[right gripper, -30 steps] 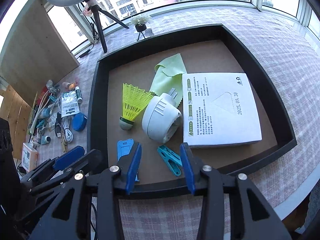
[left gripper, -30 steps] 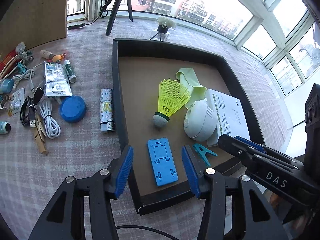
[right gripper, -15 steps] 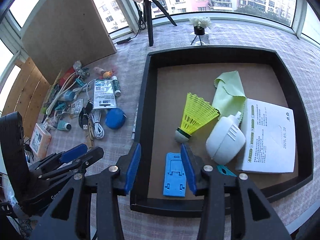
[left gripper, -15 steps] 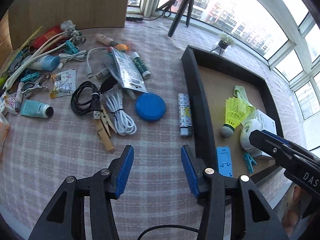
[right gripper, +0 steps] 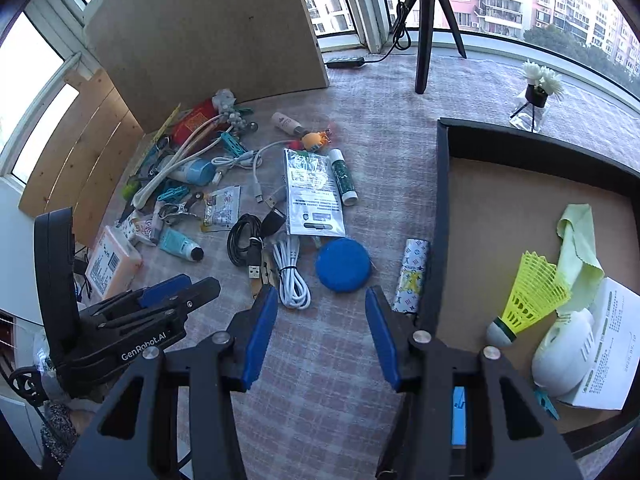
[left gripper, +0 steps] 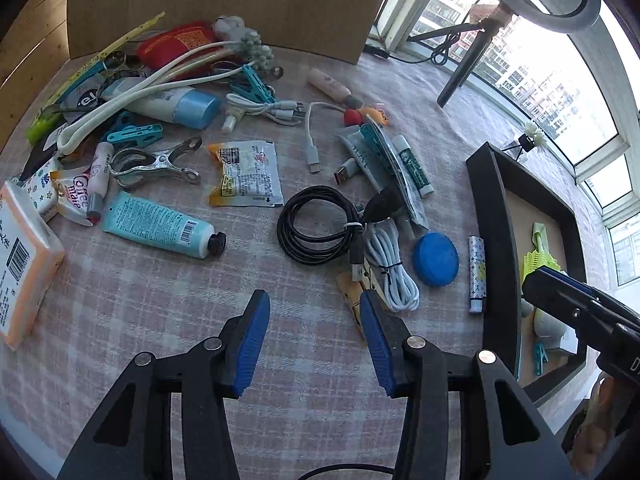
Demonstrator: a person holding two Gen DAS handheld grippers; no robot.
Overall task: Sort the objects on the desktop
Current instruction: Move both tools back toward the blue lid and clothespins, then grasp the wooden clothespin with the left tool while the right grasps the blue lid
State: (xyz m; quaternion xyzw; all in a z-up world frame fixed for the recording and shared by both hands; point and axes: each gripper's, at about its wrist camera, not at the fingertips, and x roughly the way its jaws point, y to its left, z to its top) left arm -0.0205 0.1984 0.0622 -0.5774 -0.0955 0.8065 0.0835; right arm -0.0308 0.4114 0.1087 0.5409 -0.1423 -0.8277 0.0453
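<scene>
— Desktop objects, where do they lie?
— Scattered over the pink checked tablecloth [left gripper: 140, 300], left of the black tray with the brown floor [right gripper: 440, 208]. A coiled black USB cable [left gripper: 316, 226] sits in the middle, with a bundled white cable [left gripper: 390, 268] and a round blue lid [left gripper: 435, 259] to its right. A patterned lighter [left gripper: 477, 274] lies just beside the tray's left wall.
— And further left?
— A teal tube with a black cap [left gripper: 160, 226], a metal clip [left gripper: 156, 162] and an orange-and-white box [left gripper: 20, 264] at the left edge.
— Inside the tray?
— A yellow plastic shuttlecock [right gripper: 530, 294], a light green cloth [right gripper: 576, 248], a white rounded plastic device [right gripper: 562, 356] and a white paper packet [right gripper: 612, 344].
— The grippers?
— The left gripper [left gripper: 312, 336] is released, nothing between its blue pads, over bare cloth. The right gripper [right gripper: 320, 336] has just been opening and is also empty, near the lid.
</scene>
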